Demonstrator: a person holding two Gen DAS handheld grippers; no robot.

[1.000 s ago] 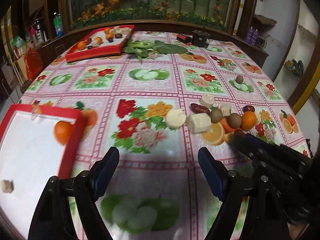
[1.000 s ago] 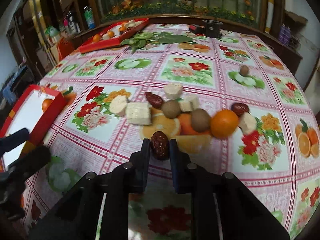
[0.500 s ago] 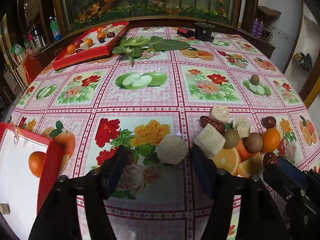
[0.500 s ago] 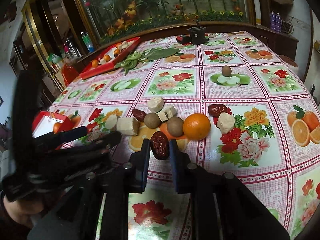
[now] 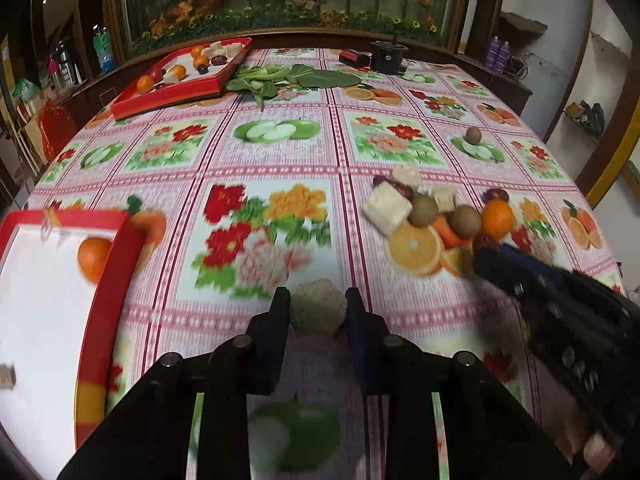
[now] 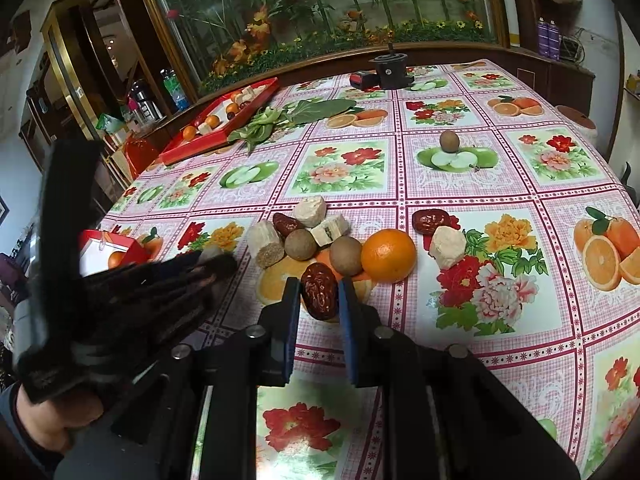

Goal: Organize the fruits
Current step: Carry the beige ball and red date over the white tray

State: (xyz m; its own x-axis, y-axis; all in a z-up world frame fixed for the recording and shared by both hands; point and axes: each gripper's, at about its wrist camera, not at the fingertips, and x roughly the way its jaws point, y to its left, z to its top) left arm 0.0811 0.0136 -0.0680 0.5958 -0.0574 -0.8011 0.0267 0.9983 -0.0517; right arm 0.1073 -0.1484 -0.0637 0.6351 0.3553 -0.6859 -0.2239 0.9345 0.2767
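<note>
My left gripper (image 5: 318,306) is shut on a round beige sugarcane piece (image 5: 317,307), held above the flowered tablecloth. My right gripper (image 6: 319,294) is shut on a dark red date (image 6: 319,290) just in front of the fruit pile. The pile holds an orange (image 6: 388,255), two brown longans (image 6: 301,244), more dates (image 6: 430,221) and pale sugarcane chunks (image 6: 447,246). A near red tray (image 5: 104,280) at the left holds an orange (image 5: 93,259). The left gripper shows blurred in the right wrist view (image 6: 224,264).
A far red tray (image 5: 176,88) with several fruits stands at the back left beside leafy greens (image 5: 296,78). A lone longan (image 6: 449,141) lies further back. A black device (image 6: 390,70) stands at the far edge. The round table drops off at the right.
My left gripper has closed on the round sugarcane piece and pulled back left toward the near tray. My right gripper still holds the date and has shifted little.
</note>
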